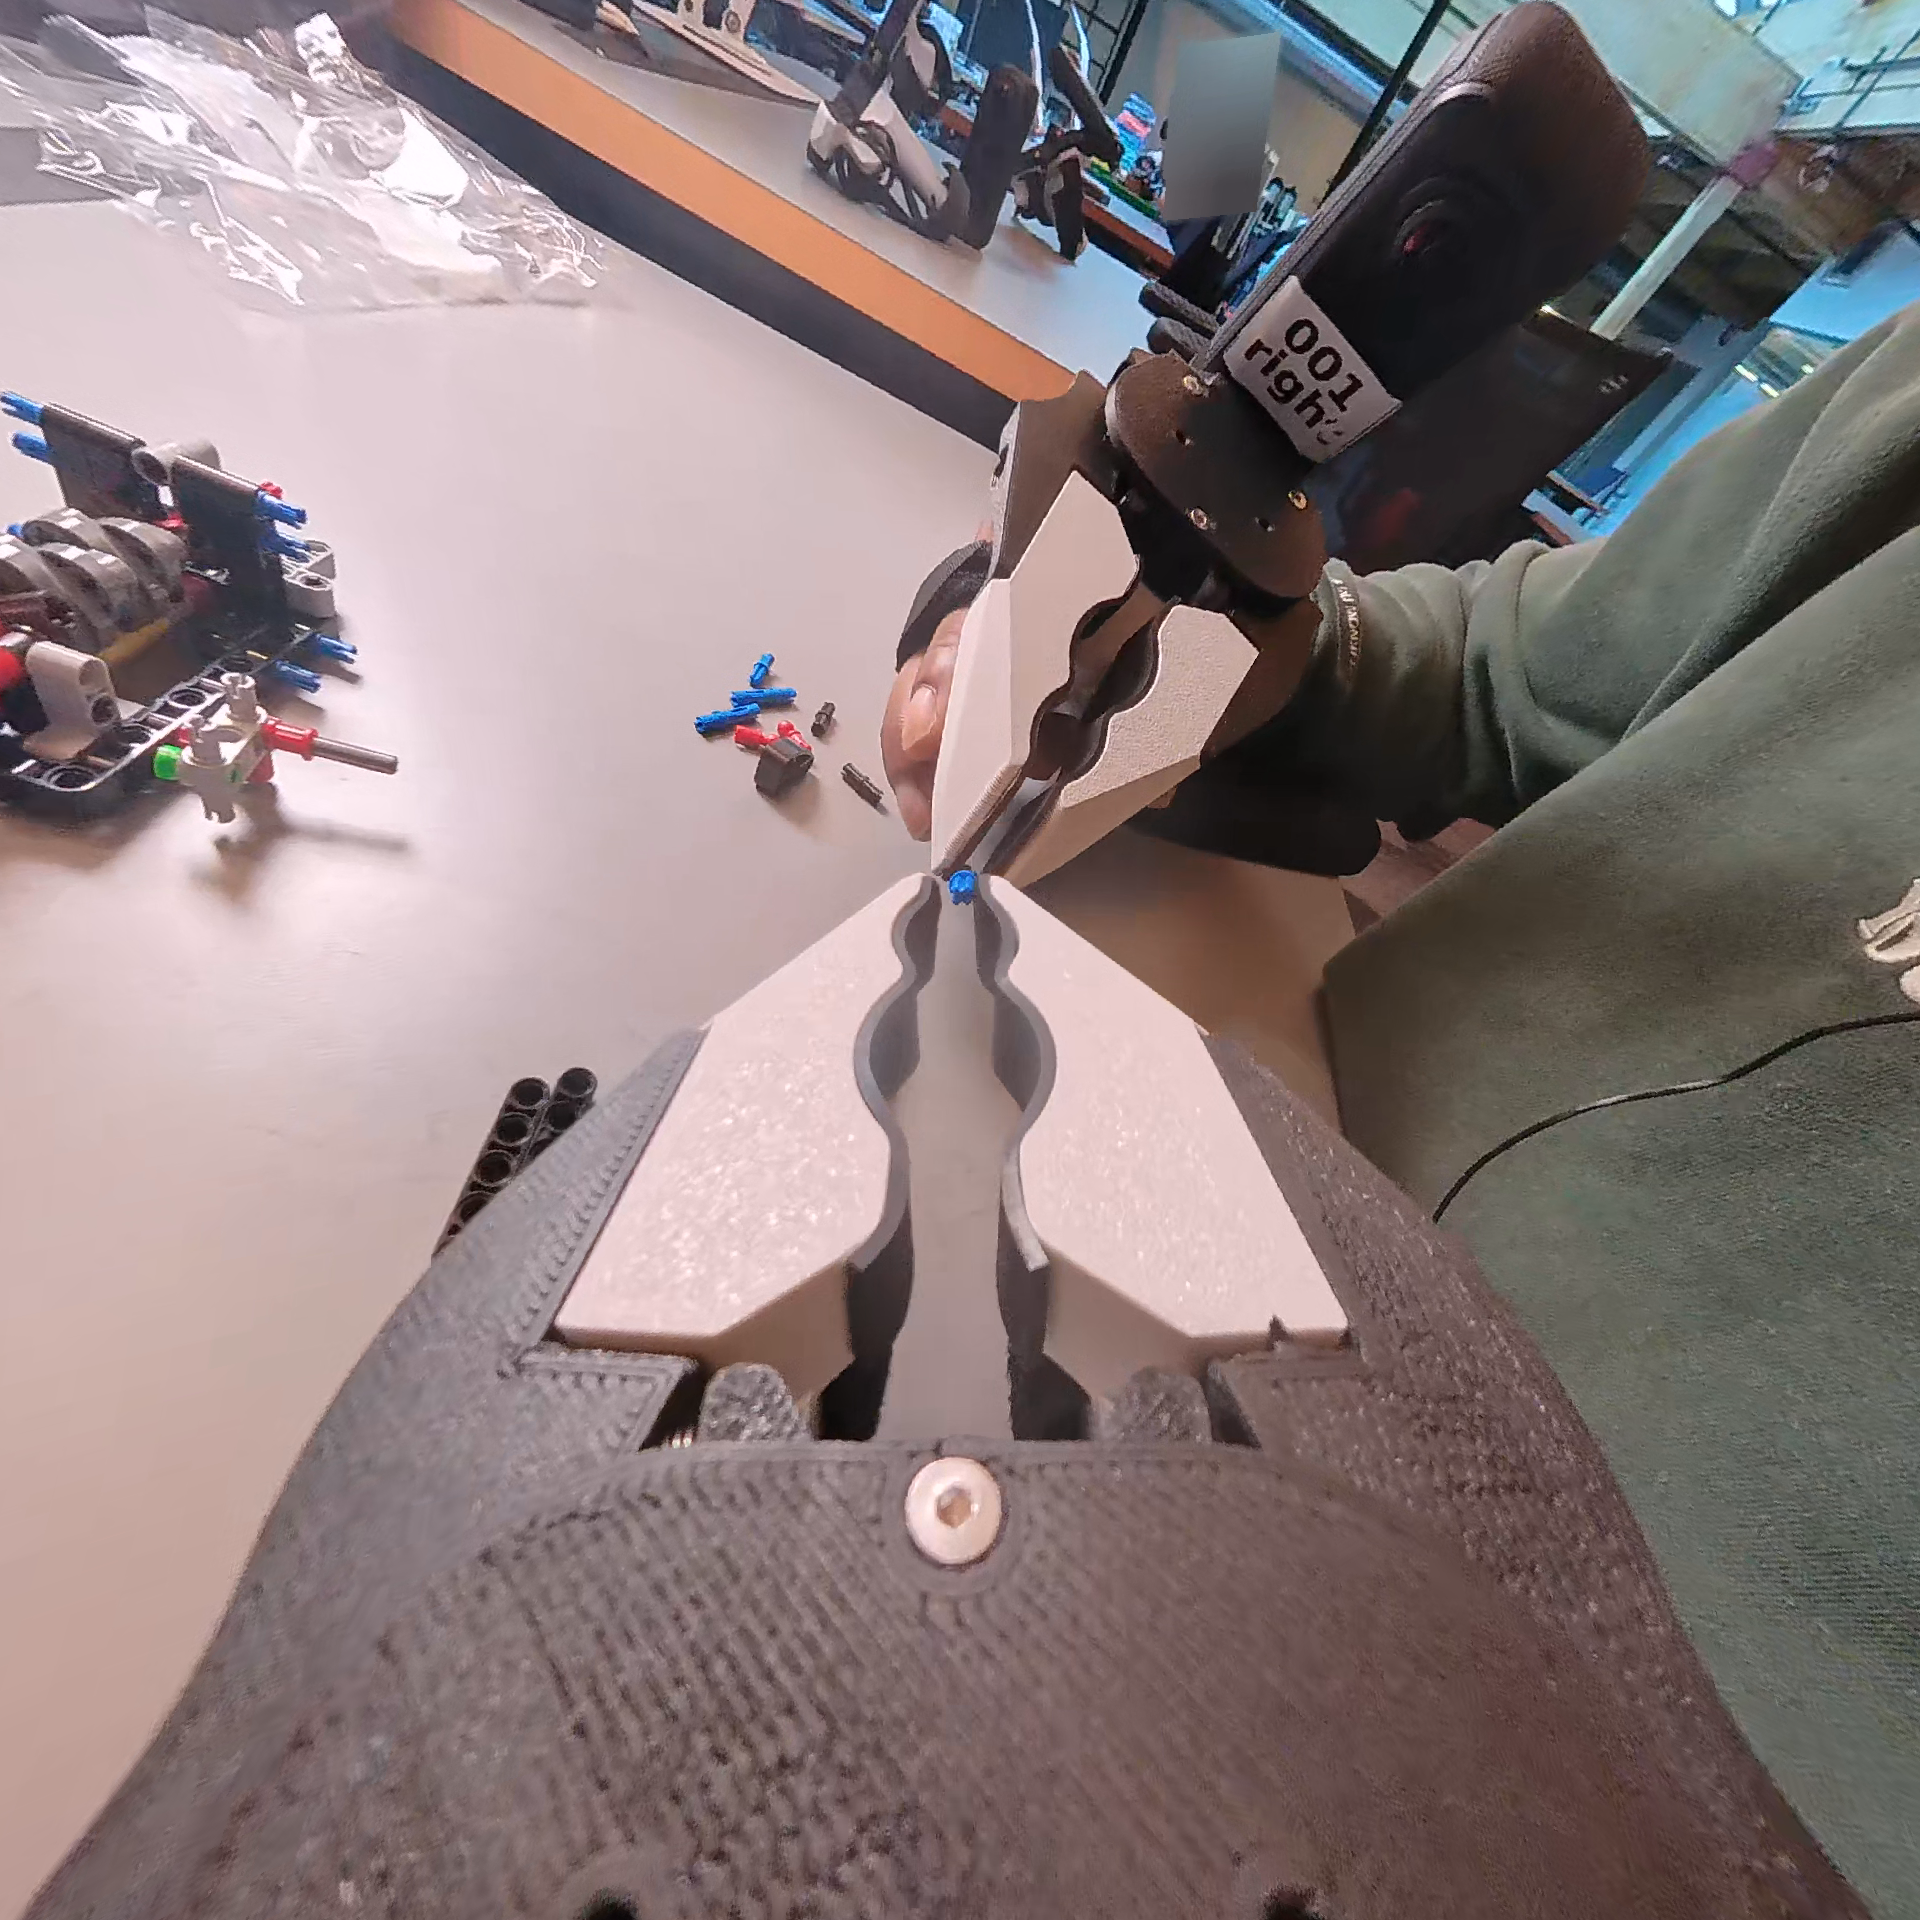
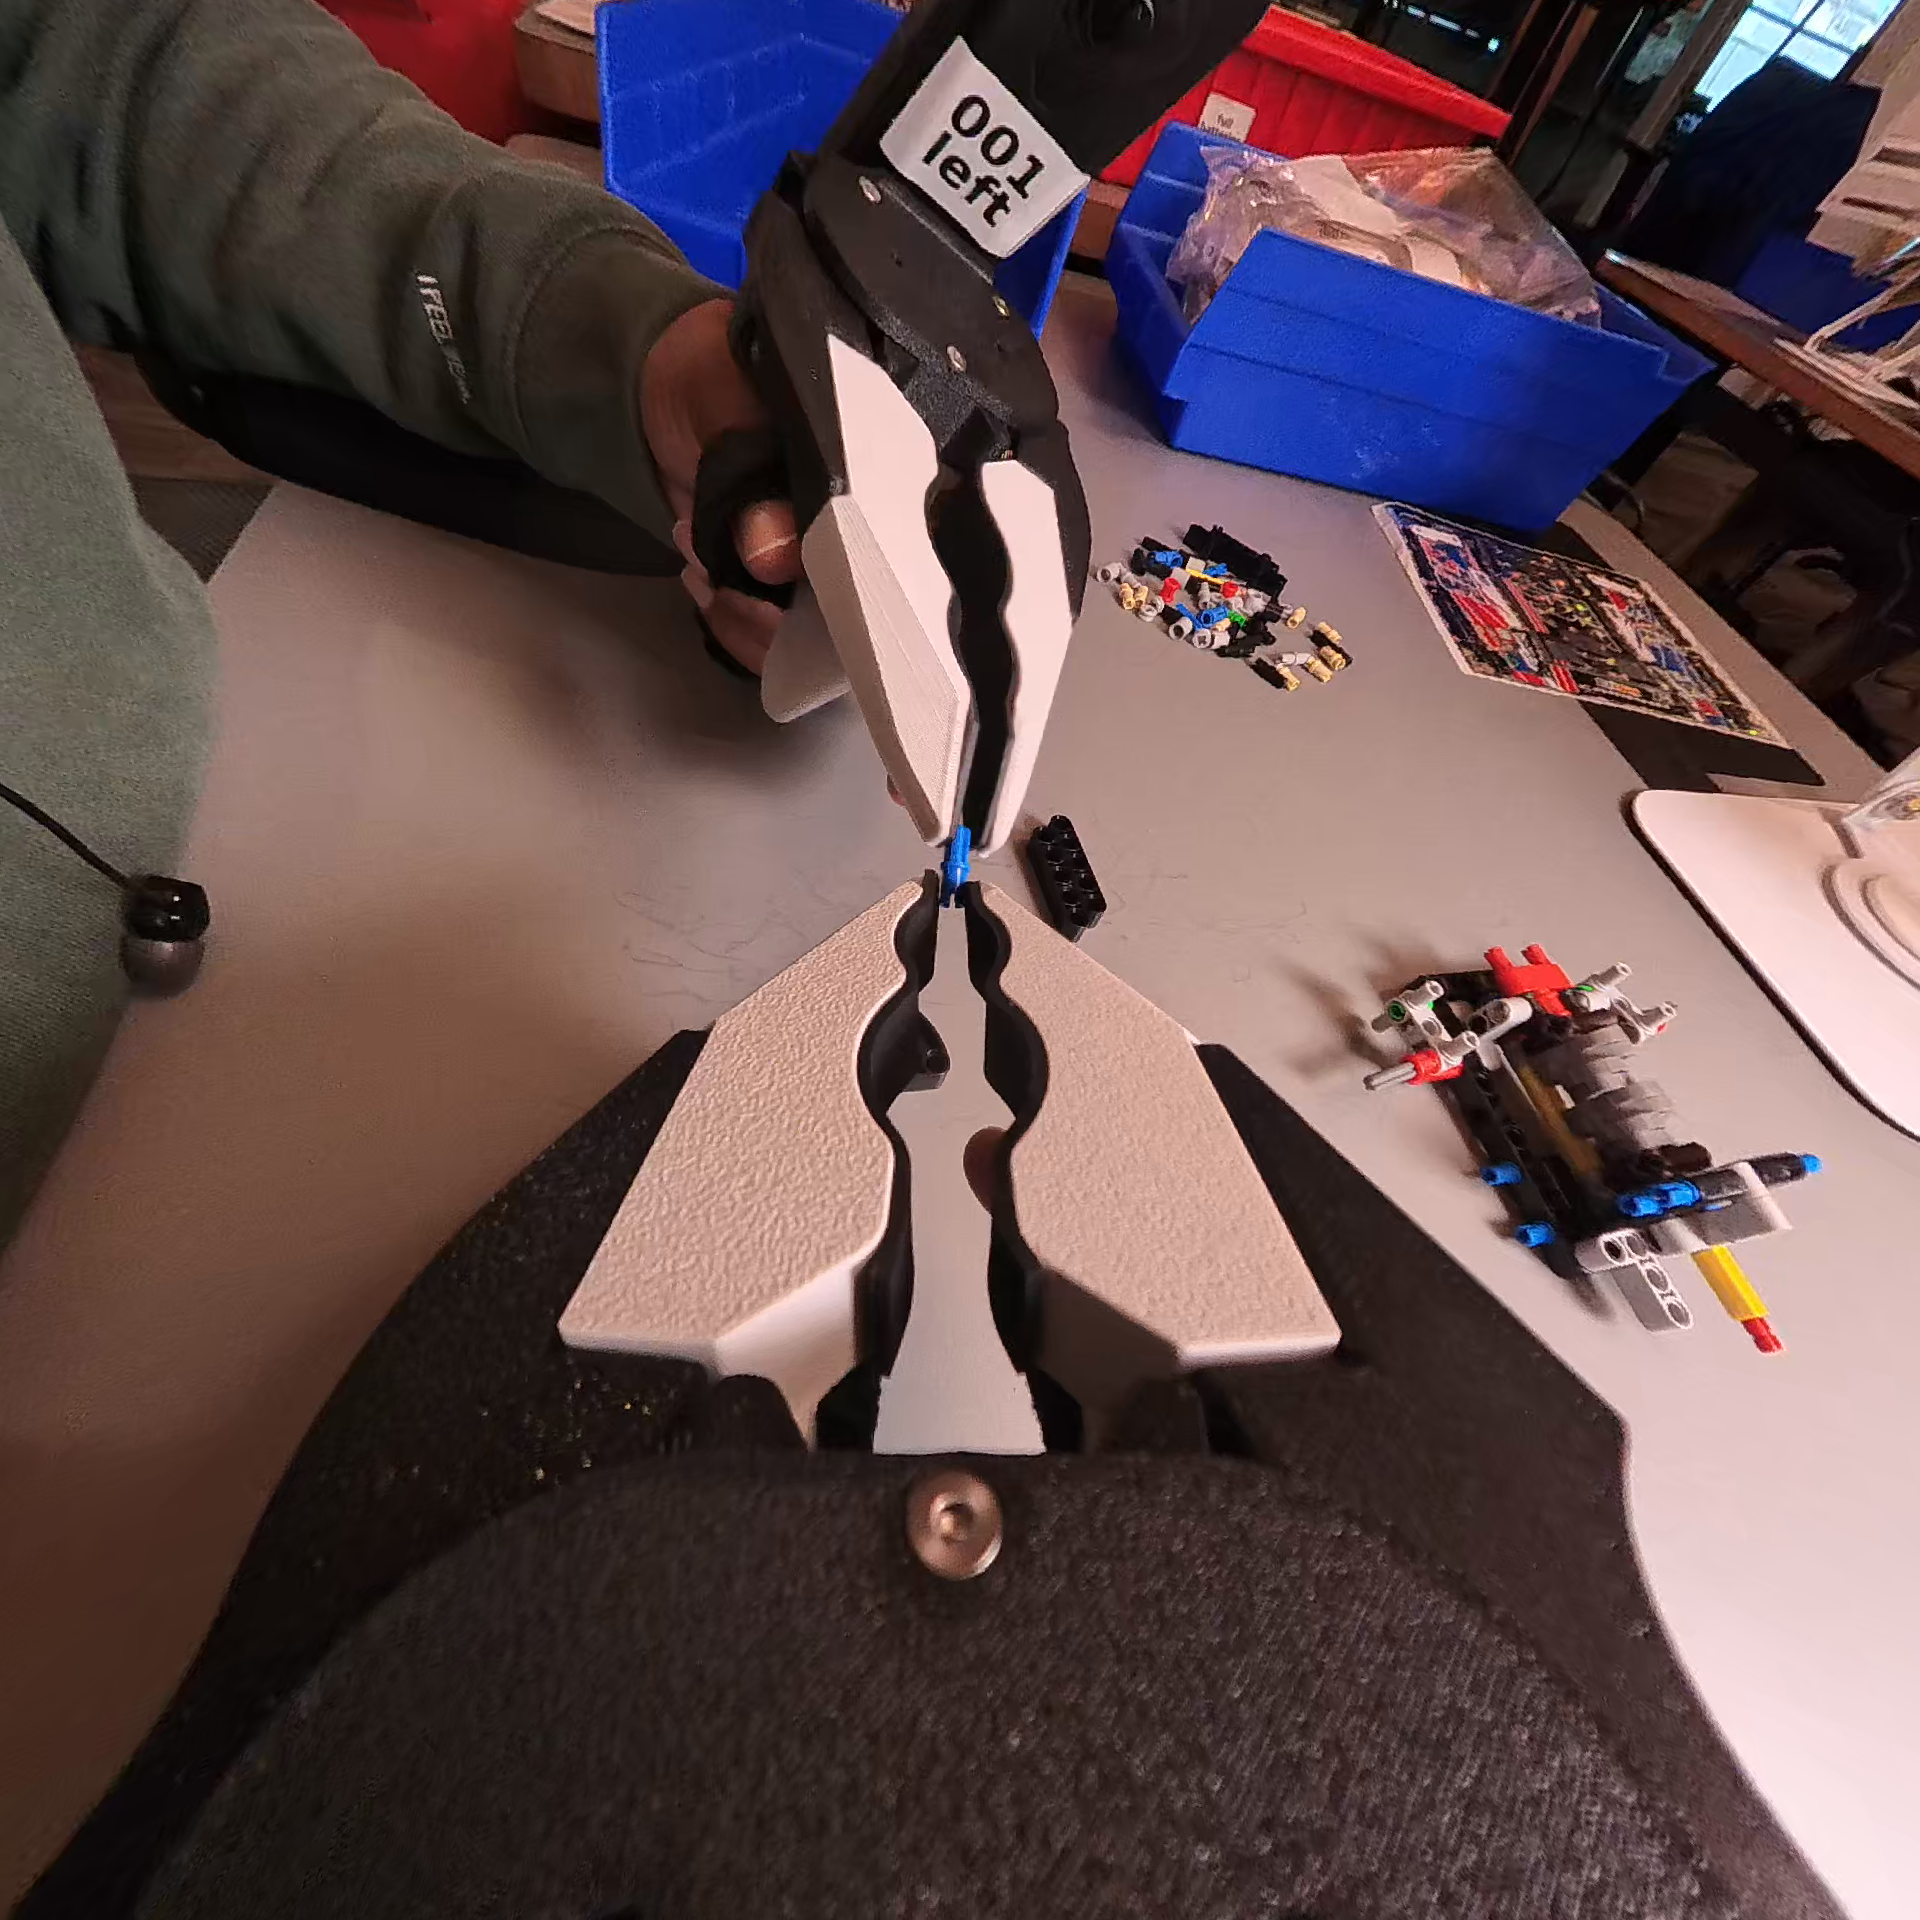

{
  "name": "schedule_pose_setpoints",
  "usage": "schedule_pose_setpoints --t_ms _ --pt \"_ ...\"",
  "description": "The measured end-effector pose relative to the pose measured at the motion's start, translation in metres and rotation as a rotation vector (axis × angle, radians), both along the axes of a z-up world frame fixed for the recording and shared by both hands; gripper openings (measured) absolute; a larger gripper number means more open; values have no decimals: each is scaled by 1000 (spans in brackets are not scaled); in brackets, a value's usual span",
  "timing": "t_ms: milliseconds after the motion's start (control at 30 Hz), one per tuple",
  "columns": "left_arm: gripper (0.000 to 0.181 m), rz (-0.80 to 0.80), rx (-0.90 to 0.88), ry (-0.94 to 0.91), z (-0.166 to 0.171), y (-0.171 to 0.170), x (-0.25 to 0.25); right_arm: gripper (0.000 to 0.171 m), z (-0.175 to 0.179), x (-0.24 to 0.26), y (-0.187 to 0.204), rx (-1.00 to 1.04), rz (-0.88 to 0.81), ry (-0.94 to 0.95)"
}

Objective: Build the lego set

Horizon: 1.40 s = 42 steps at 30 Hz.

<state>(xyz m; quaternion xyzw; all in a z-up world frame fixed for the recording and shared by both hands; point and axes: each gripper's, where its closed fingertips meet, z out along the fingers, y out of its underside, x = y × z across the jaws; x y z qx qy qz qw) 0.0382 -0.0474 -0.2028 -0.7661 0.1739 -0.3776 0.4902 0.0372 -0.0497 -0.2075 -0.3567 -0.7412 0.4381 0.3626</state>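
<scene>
Two handheld grippers meet tip to tip above a pale grey table (image 2: 436,727), sharing one small blue pin (image 2: 954,868). In the right wrist view the pin sits at centre frame. The right gripper (image 2: 948,902) rises from the bottom of the frame, its jaws drawn narrow and pinching the pin's lower end. The left gripper (image 2: 961,826) comes down from the upper middle, jaws also nearly closed on the pin's upper end. In the left wrist view only the pin's blue tip (image 1: 961,884) shows at centre, between the left gripper (image 1: 958,902) below and the right gripper (image 1: 971,857) slanting in from the upper right.

The half-built model (image 2: 1590,1132) lies at right of the right wrist view, well apart from the grippers. A black beam (image 2: 1065,878) lies just right of the pin. A heap of loose small parts (image 2: 1221,613) sits in the upper right, near a printed instruction sheet (image 2: 1569,623) and blue bins (image 2: 1382,353).

The likely risk is a dropped pin. It is tiny and round, and each gripper holds only a short end. If one lets go before the other's grip is firm, the pin could fall and roll. Pulling off-axis could twist it askew, making later insertion into the beam or model awkward.
</scene>
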Motion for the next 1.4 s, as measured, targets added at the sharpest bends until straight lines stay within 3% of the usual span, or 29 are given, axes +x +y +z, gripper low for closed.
schedule_pose_setpoints --t_ms 667,1000,1400 --pt "0 -14 -6 -1 -1 -1 0 2 15 3 0 -55 6 63" --pt "13 -23 -28 -95 6 -1 0 2 10 3 -2 -47 13 44" --pt "4 -78 -29 -71 3 -8 9 2 17 5 -8 -101 41 60"
